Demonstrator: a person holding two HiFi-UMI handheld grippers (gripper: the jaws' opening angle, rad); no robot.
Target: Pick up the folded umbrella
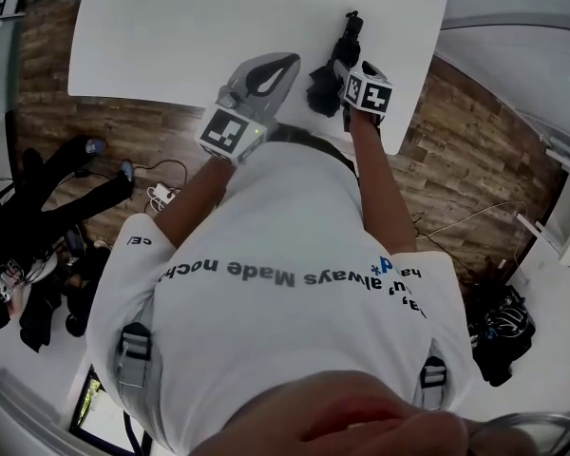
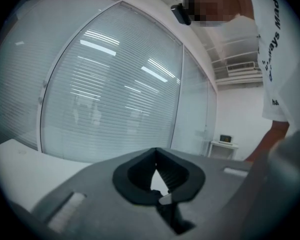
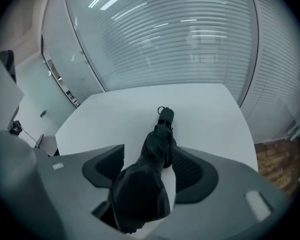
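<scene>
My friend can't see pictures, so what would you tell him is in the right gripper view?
A black folded umbrella lies on a white table, between the wide-open jaws of the right gripper, with its narrow end pointing away. Behind the table curves a glass wall with blinds.

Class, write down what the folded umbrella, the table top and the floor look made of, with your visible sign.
The folded umbrella: black woven fabric, probably nylon; soft creases, slight sheen. The table top: smooth white laminate or painted board; matt, no grain. The floor: brown wood or wood-look planks; seams and grain show.
</scene>
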